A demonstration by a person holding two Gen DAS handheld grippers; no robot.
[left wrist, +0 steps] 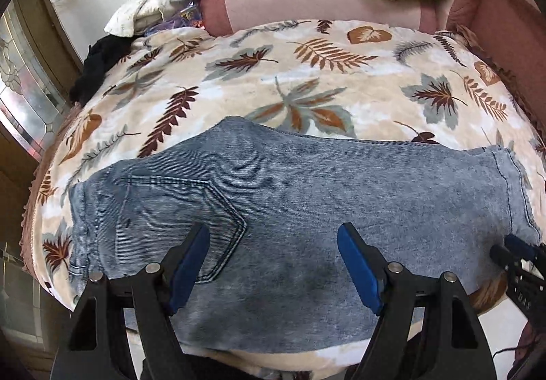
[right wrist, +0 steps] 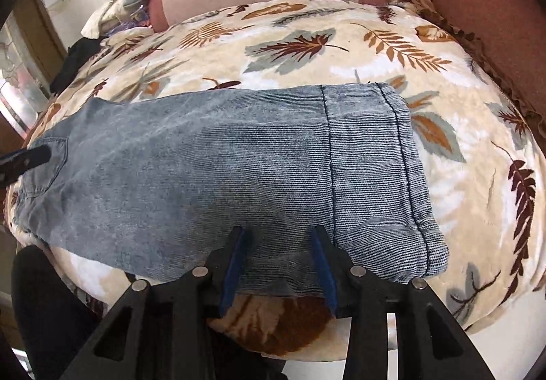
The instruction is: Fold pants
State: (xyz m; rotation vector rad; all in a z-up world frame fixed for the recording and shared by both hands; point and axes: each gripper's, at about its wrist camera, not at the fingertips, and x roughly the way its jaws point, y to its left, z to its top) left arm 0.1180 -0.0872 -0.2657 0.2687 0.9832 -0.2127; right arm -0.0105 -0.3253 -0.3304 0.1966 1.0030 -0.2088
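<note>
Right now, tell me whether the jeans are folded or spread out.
Folded. The jeans lie flat on the leaf-print blanket as one short stack, the hem at one end and the back pocket at the other.
</note>
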